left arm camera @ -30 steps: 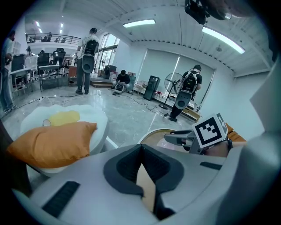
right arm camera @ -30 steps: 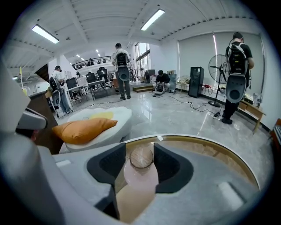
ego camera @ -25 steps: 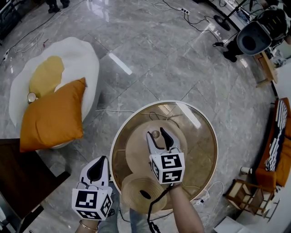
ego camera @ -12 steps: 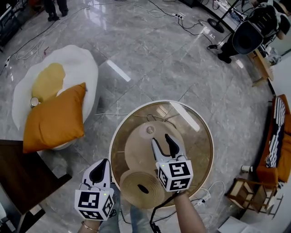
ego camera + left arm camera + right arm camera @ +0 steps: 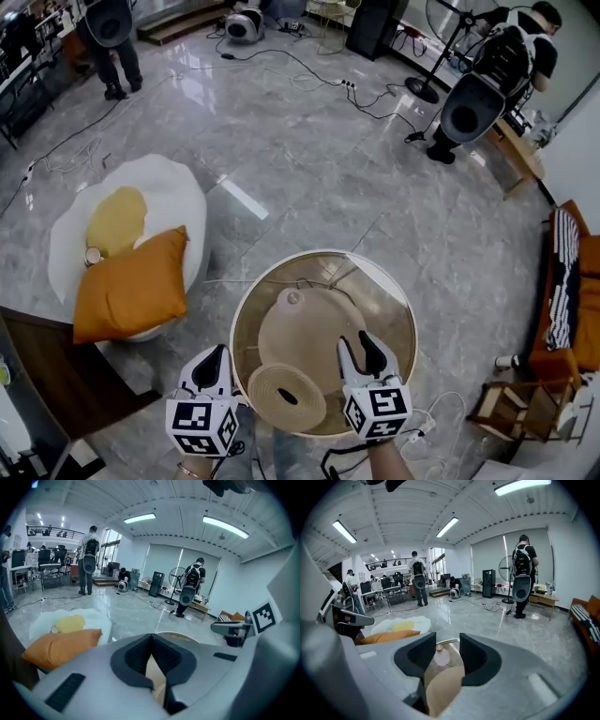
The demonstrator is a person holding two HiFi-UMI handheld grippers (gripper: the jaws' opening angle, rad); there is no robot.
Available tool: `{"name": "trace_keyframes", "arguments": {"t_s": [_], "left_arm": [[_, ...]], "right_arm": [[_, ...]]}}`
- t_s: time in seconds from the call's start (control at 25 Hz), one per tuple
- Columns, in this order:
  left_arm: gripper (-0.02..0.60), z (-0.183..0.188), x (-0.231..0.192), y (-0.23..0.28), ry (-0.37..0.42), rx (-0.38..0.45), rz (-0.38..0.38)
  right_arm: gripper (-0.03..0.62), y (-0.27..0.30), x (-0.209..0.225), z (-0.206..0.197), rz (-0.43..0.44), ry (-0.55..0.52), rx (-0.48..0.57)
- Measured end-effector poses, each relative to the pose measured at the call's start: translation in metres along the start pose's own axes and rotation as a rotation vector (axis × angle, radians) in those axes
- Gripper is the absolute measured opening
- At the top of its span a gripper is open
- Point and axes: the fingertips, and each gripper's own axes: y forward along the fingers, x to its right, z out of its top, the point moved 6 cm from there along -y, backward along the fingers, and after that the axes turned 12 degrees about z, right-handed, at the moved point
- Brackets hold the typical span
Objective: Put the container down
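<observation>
The container [image 5: 305,330], a tan domed piece with a small knob [image 5: 292,298] on top, is set down on the round glass bench [image 5: 398,291], a little left of its middle. It is held by nothing. A woven disc [image 5: 286,398] with a dark hole in its middle lies at the bench's near edge, touching or overlapping the container's near side.

The right tool [image 5: 358,343] is found at the container's near right edge, its tips over or just beside the rim and pointed away from the person. Its jaws are spread and are closing; no pad is pressed on anything. In the right gripper view the container's tan top and the knob are seen through the gap, ahead of the jaws rather than pinched by them.

The left tool [image 5: 212,358] is kept off the bench's left edge, apart from the container, with its jaws pressed together and nothing between them.

Further left, an orange cushion [image 5: 131,286] is propped on a white seat [image 5: 178,202] on the marble floor [image 5: 309,141].
</observation>
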Motion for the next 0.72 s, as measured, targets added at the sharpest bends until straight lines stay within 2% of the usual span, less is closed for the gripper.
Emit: {"name": "trace_keyframes", "arguments": {"t_s": [0.12,0.2,0.32,0.52,0.72], "left_arm": [[-0.005,0.033,0.013,-0.022,0.008,0.039,-0.012],[-0.005,0.055,0.025,-0.038,0.021,0.07,-0.023],[-0.005,0.087,0.047,-0.066,0.044,0.106,-0.049],[-0.004,0.12,0.075,-0.116,0.08,0.146,-0.103],[-0.005,0.156,0.089,-0.146,0.133,0.203,-0.166]], "right_arm": [[0.121,-0.05,0.003,0.02,-0.064,0.03,0.05],[0.064,-0.084,0.009,0.033,-0.119,0.052,0.086],[0.012,-0.138,0.02,0.05,-0.202,0.091,0.128],[0.006,-0.221,0.026,0.07,-0.301,0.137,0.185],[0.006,-0.285,0.024,0.089,-0.361,0.15,0.242]]}}
